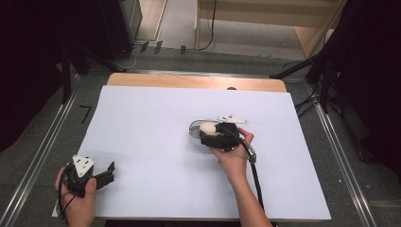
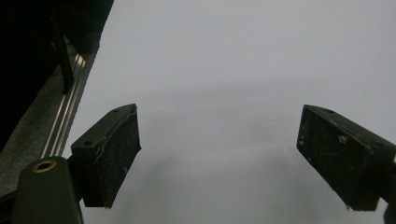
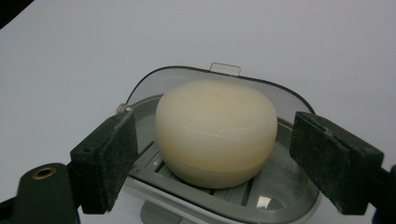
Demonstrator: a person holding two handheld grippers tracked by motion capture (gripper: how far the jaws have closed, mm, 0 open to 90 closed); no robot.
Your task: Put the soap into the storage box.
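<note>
A cream-coloured round bar of soap [image 3: 215, 144] lies on the slatted insert of a grey soap dish [image 3: 285, 207] whose clear hinged lid [image 3: 187, 77] stands open behind it. My right gripper [image 3: 212, 123] is open, one jaw on each side of the soap, and a gap shows between each pad and the bar. From above, the dish [image 1: 193, 128] and soap [image 1: 206, 126] sit mid-table under the right gripper [image 1: 213, 135]. My left gripper [image 1: 108, 174] rests at the near left corner, and its jaws [image 2: 219, 119] are open with nothing between them.
A white sheet [image 1: 156, 142] covers the wooden table [image 1: 189, 80]. Metal rails [image 1: 42, 151] run along both sides of the table. Dark stands and cables [image 1: 321, 80] crowd the far corners. The right gripper's cable [image 1: 257, 184] trails back along the forearm.
</note>
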